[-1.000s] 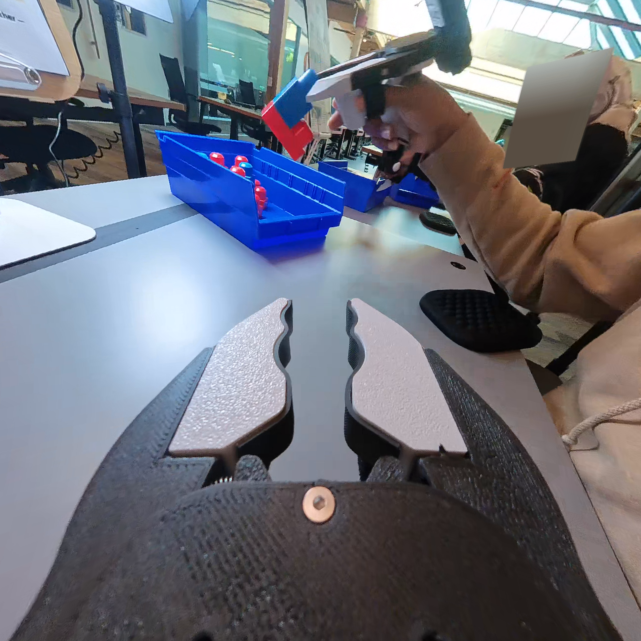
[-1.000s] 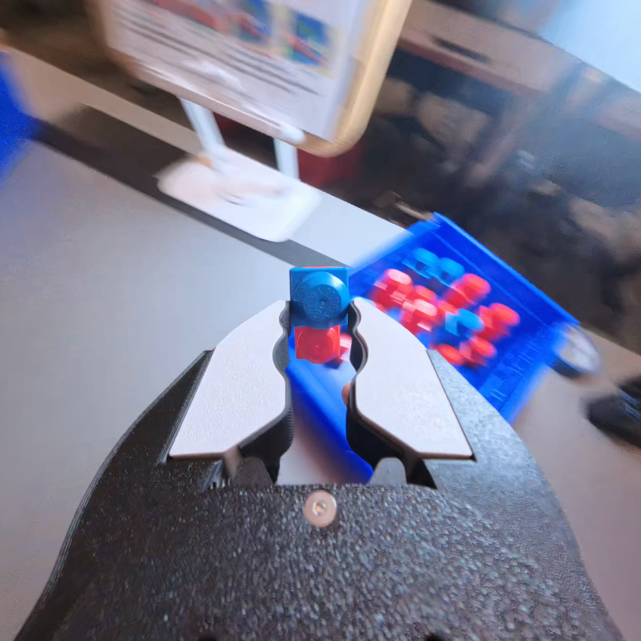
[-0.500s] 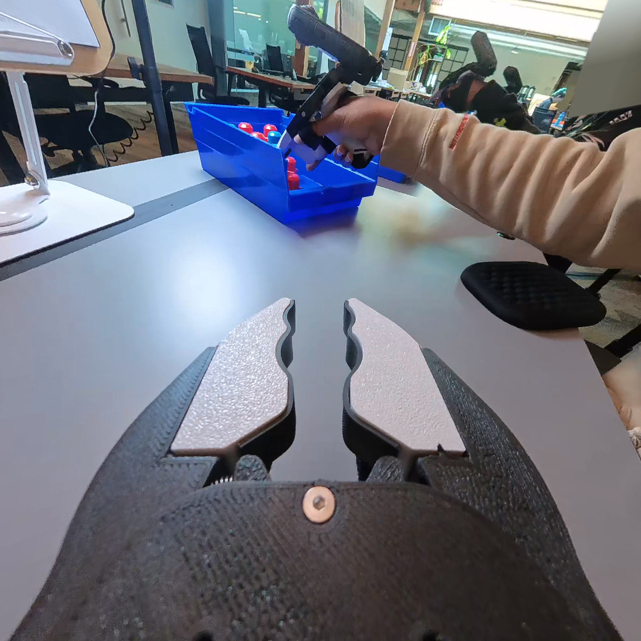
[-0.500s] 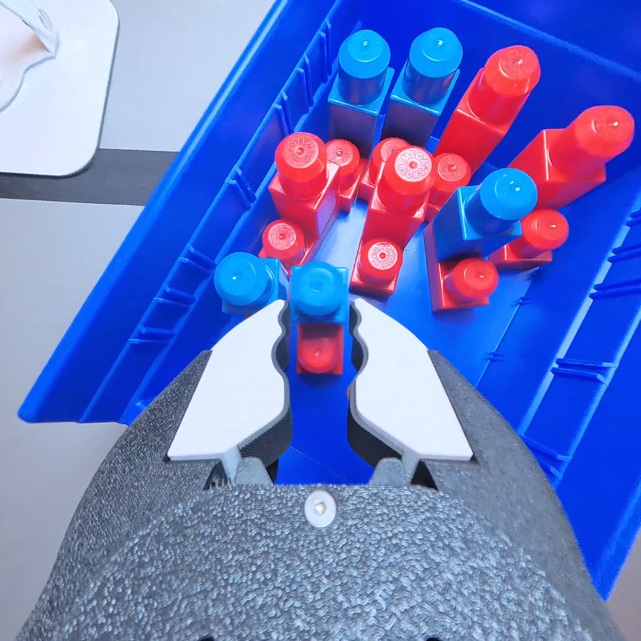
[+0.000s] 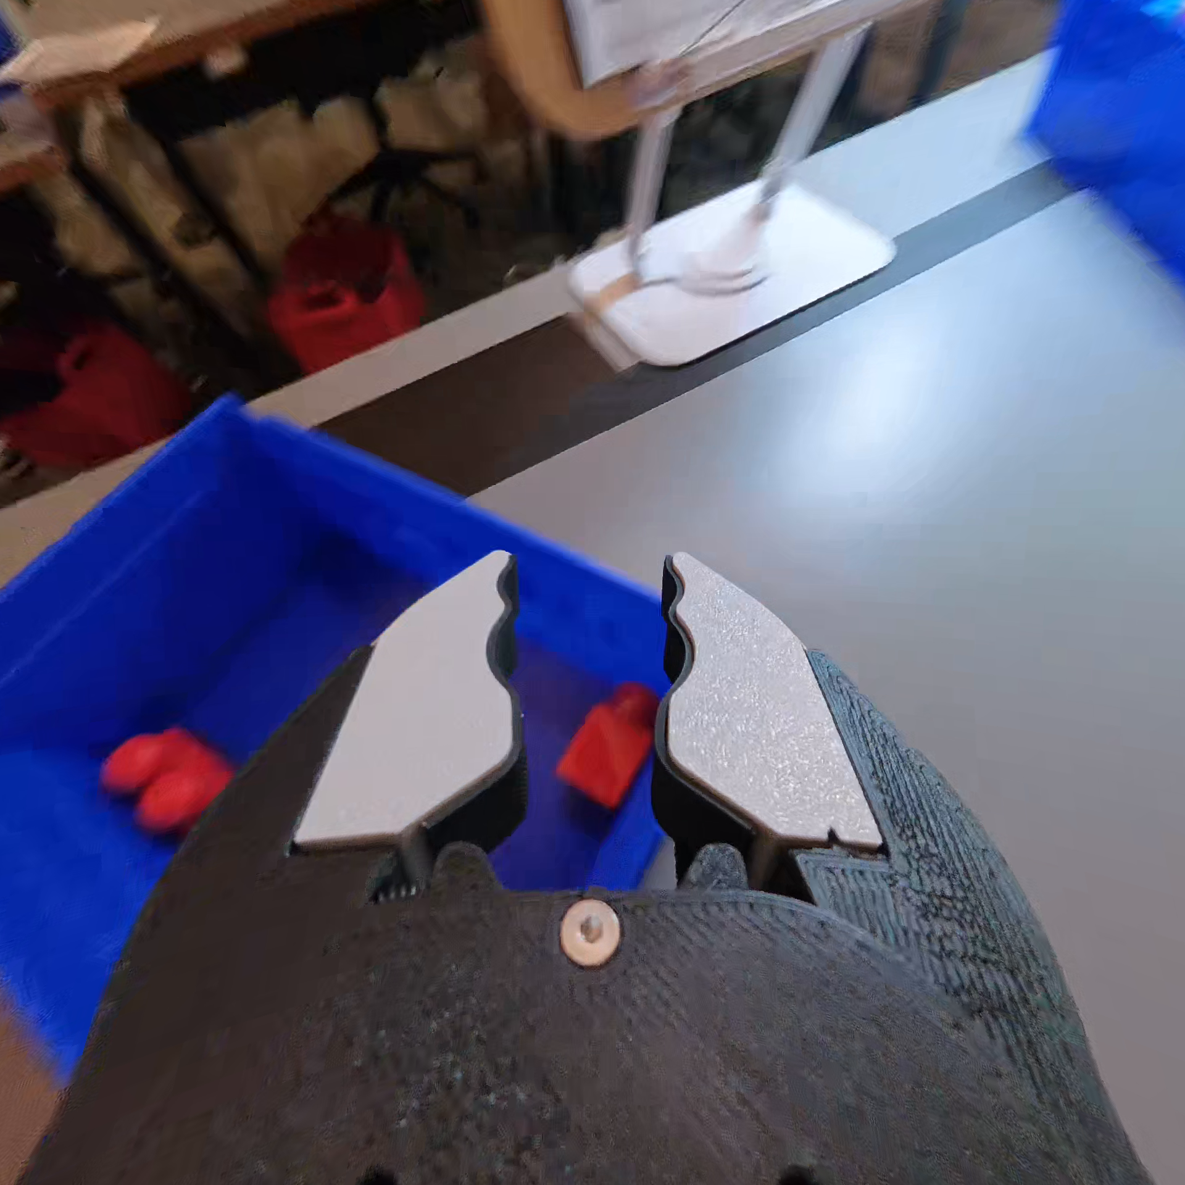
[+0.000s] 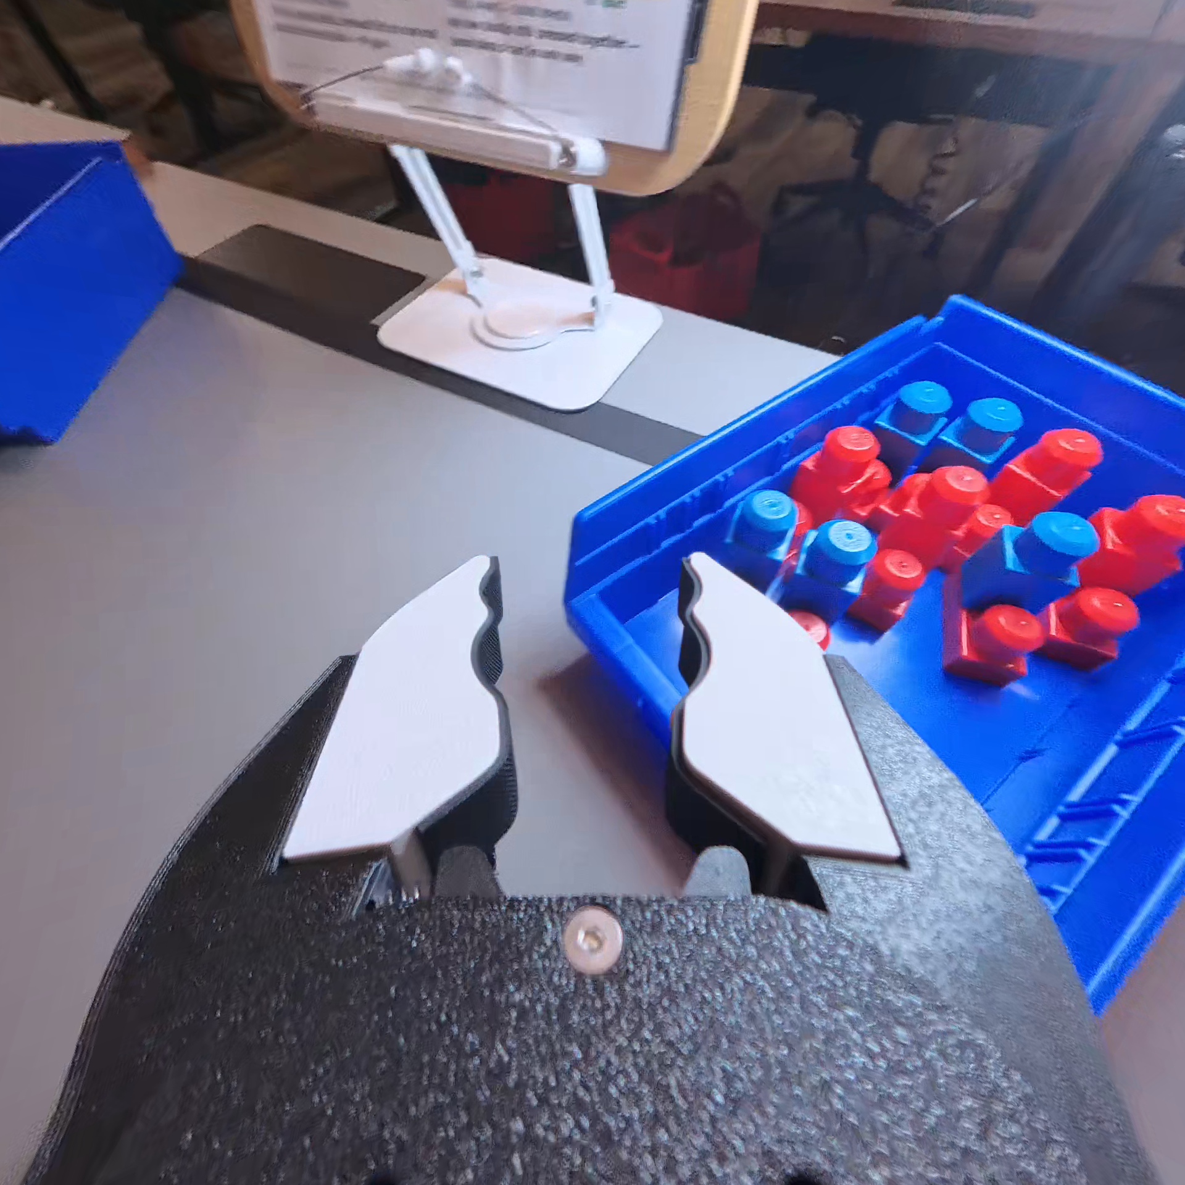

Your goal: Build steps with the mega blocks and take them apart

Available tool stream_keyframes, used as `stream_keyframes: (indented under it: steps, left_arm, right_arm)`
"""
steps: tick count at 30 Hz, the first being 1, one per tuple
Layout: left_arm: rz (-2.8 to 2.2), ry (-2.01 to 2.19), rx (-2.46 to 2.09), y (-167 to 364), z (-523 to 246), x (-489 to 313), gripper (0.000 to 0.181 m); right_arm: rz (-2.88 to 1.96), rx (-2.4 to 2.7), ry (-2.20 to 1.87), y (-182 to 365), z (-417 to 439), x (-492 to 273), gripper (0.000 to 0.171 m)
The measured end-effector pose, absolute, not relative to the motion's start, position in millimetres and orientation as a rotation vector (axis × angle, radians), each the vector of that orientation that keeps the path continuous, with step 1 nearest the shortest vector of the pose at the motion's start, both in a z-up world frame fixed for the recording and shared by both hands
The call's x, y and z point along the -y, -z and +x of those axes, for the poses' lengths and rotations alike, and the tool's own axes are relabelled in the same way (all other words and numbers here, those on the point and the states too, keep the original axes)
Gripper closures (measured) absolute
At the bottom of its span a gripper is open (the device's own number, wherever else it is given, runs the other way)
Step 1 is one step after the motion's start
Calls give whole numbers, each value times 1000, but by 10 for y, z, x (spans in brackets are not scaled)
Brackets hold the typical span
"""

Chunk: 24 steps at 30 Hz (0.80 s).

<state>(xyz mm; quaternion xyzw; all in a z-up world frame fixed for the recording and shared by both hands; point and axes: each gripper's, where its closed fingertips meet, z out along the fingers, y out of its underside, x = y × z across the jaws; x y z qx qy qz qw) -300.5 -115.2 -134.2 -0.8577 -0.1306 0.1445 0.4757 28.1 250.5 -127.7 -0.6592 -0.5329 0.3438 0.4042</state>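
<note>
My left gripper is open and empty, hovering over a blue bin. A single red block lies in that bin between my fingers, and a two-stud red block lies to its left. My right gripper is open and empty above the table, just left of a second blue bin. That bin holds several red blocks and blue blocks, mostly upright. A blue block stacked on a red one stands nearest my right finger.
A white stand base carrying a wood-framed board sits at the back of the grey table; it also shows in the left wrist view. The left bin shows at the right wrist view's left edge. A dark strip crosses the table. Some 50 cm of space lies between my two pairs of fingers.
My right gripper let go of the blue-and-red block pair in the bin, opened and drew back to the left. My left gripper swung over the other bin and opened wider.
</note>
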Motion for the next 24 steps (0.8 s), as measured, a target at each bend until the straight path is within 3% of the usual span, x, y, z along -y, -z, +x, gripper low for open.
stream_keyframes:
  steps: [4,8,17,18,24]
  left_arm:
    - [-2482,-701,550,1666,-4098,1847,134]
    - [-2858,-824,597,2039,-4642,2303,129]
    - [-3500,-898,-86,2552,-4823,2679,130]
    - [-3502,-978,-165,2523,-4890,2679,144]
    - [-3337,-919,-287,2333,-4731,2480,152]
  right_arm:
    - [-1574,1477,-901,1380,402,-2001,121]
    - [-1502,1566,-965,1527,417,-1566,123]
    - [-1439,1692,-917,1832,399,-1378,123]
    - [-1441,1687,-940,1832,391,-1368,123]
    - [-1437,1669,-1010,1833,388,-1320,126]
